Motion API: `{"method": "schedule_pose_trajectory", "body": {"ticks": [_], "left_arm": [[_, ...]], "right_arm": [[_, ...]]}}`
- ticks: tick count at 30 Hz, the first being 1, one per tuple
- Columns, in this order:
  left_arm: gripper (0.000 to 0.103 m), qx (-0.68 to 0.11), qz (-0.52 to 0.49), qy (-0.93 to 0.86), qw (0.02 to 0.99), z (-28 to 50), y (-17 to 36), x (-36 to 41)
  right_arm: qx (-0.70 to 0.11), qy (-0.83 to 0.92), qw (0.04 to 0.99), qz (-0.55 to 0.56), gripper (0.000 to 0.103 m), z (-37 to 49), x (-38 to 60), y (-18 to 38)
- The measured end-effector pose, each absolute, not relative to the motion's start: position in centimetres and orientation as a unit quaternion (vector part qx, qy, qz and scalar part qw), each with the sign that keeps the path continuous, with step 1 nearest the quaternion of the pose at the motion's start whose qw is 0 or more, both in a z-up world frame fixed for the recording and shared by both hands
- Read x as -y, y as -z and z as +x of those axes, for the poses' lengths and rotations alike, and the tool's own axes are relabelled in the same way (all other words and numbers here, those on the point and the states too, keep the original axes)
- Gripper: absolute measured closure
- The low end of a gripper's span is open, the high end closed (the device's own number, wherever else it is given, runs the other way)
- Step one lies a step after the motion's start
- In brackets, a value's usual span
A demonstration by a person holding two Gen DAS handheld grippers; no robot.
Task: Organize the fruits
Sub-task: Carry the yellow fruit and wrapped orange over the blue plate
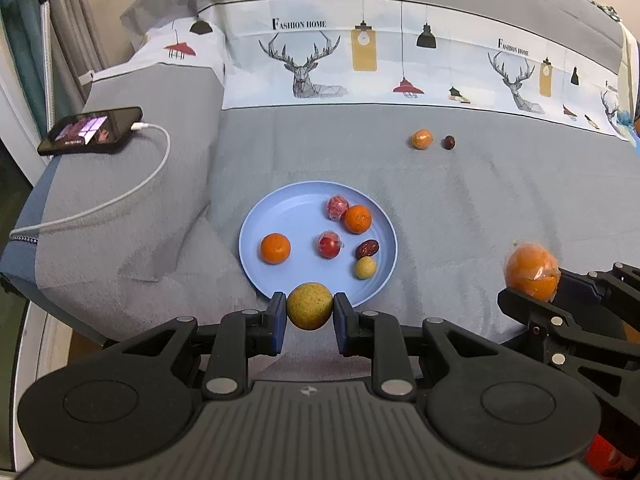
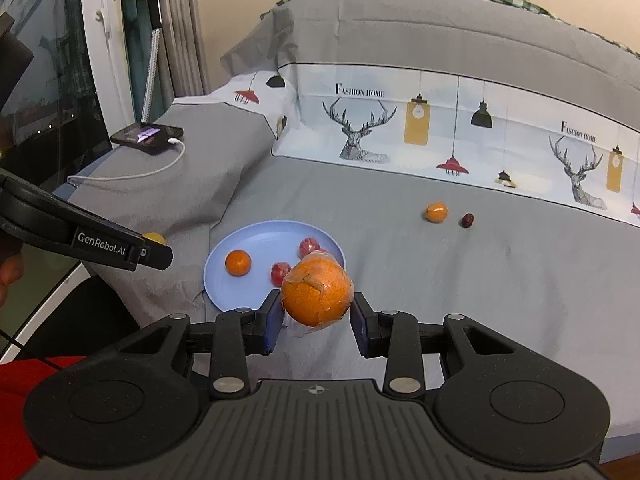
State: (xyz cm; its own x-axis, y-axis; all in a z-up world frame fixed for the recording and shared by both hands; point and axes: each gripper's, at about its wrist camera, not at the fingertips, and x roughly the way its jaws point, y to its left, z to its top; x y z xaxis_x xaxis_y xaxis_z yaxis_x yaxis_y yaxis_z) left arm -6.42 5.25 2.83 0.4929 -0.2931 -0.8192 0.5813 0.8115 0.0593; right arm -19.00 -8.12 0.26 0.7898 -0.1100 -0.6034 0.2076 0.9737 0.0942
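Holding a round fruit in each claw, I see the main risk as rolling: these are smooth balls pinched at two small contact spots. If I let go while well above the blue plate (image 1: 256, 216), either could bounce off its low rim onto the soft grey bedcover (image 1: 500, 208), or knock the fruits already resting there. The wrapped orange (image 2: 318, 292) looks slippery in its plastic film and may slide out early. My left gripper (image 1: 310, 312) is clamped on the yellow-green fruit (image 1: 310, 305), which hangs just over the plate's near edge. My right gripper (image 2: 316, 316) squeezes the wrapped orange, beside the plate's right edge. A small orange (image 1: 422, 139) and a dark date (image 1: 449, 142) lie well beyond, unreached.
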Motion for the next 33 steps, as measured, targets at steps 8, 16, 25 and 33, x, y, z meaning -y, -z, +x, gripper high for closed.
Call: {"method": "schedule_pose_trajectory", "body": {"ticks": [8, 16, 25, 33], "left_arm": [[0.076, -0.446, 0.162, 0.253, 0.843, -5.0, -2.0, -5.2], [0.076, -0.452, 0.154, 0.247, 0.844, -3.4, -1.7, -5.2], [0.076, -0.448, 0.150, 0.234, 0.850, -0.5, -1.7, -4.8], [0.076, -0.445, 0.154, 0.228, 0.852, 2.4, -1.1, -3.3]], "right_arm": [[-0.333, 0.079, 0.937, 0.074, 0.065, -17.7, 8.1, 0.4], [-0.346, 0.082, 0.932, 0.070, 0.065, -16.8, 8.1, 1.0], [-0.349, 0.080, 0.931, 0.074, 0.065, -14.5, 8.3, 1.4], [-0.359, 0.068, 0.928, 0.079, 0.065, -11.2, 8.5, 2.3]]}}
